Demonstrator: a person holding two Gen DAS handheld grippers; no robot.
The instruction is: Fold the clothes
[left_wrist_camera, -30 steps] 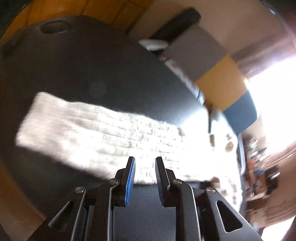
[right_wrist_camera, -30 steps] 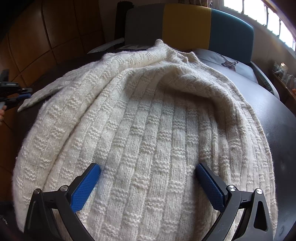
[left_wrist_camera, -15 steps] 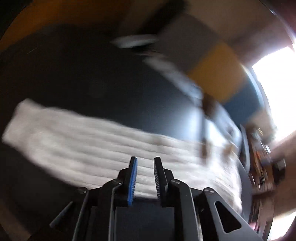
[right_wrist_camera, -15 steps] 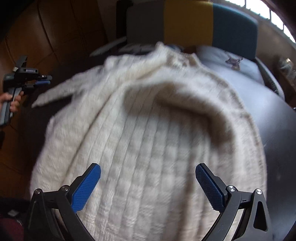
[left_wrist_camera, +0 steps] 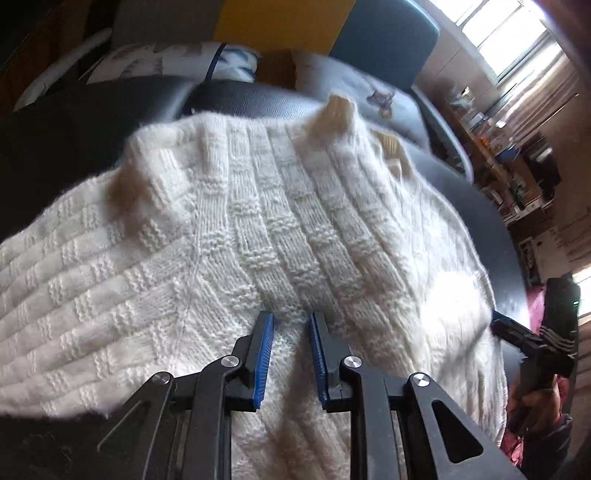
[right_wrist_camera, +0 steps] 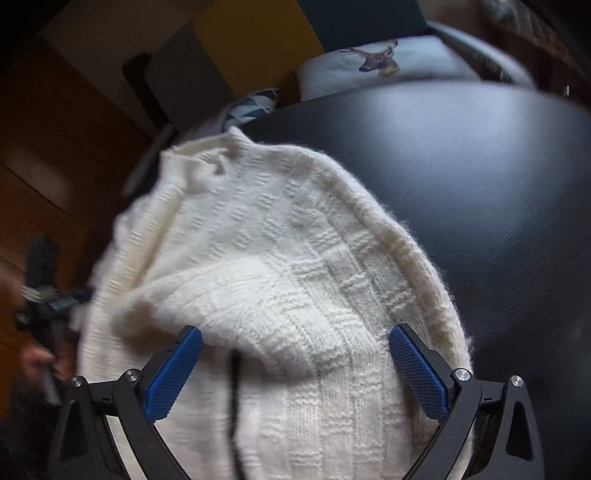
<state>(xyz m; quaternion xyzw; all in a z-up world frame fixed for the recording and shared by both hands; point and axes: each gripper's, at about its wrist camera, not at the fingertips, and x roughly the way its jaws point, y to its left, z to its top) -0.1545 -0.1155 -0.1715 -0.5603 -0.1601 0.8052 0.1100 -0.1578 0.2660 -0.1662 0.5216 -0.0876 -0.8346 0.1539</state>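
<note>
A cream knitted sweater (left_wrist_camera: 266, 229) lies on a dark worktop (right_wrist_camera: 480, 192). A second ago its sleeve stretched out flat to the left; now that sleeve lies folded across the body, so one fold looks made. The left gripper (left_wrist_camera: 291, 347) holds its fingers nearly together, pinching a ridge of knit at the near edge. The right gripper (right_wrist_camera: 295, 369) hovers over the sweater's near right part, fingers spread wide, gripping nothing.

Dark round table (right_wrist_camera: 480, 177); beyond it, chair back (left_wrist_camera: 295, 22) in grey, yellow, teal panels; pale cushion with deer print (right_wrist_camera: 376, 62); bright window (left_wrist_camera: 509, 33) upper right; cluttered shelves (left_wrist_camera: 517, 162)
</note>
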